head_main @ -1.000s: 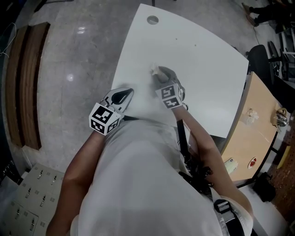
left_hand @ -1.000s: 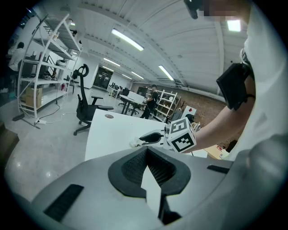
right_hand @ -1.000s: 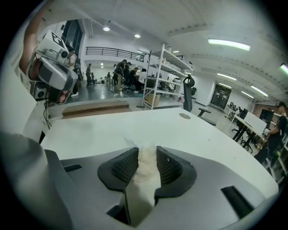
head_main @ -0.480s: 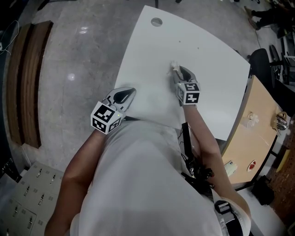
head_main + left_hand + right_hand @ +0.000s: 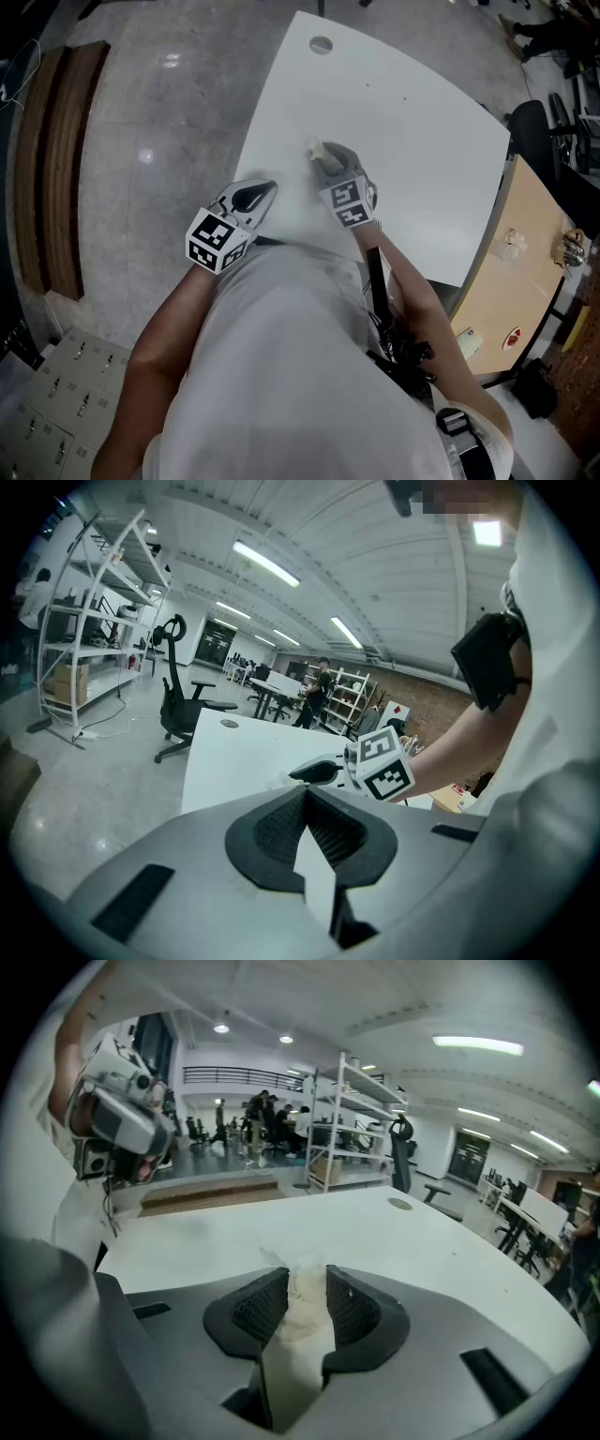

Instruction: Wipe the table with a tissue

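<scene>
You are wiping the near part of the table [image 5: 422, 141], with the tissue [image 5: 300, 1321] pinched in your right gripper [image 5: 302, 1283]. Your left gripper [image 5: 305, 797] is idling closed and empty. Most of the surface probably remains.

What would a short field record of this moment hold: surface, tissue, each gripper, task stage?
surface: white table, with a round cable hole near its far corner
tissue: white, crumpled, down at the tabletop in the near half of the table
right gripper: jaws closed on the tissue, tilted down toward the table
left gripper: jaws together, nothing between them, at the table's near left edge
task stage: tissue in grip and at the surface, so wiping looks under way
</scene>
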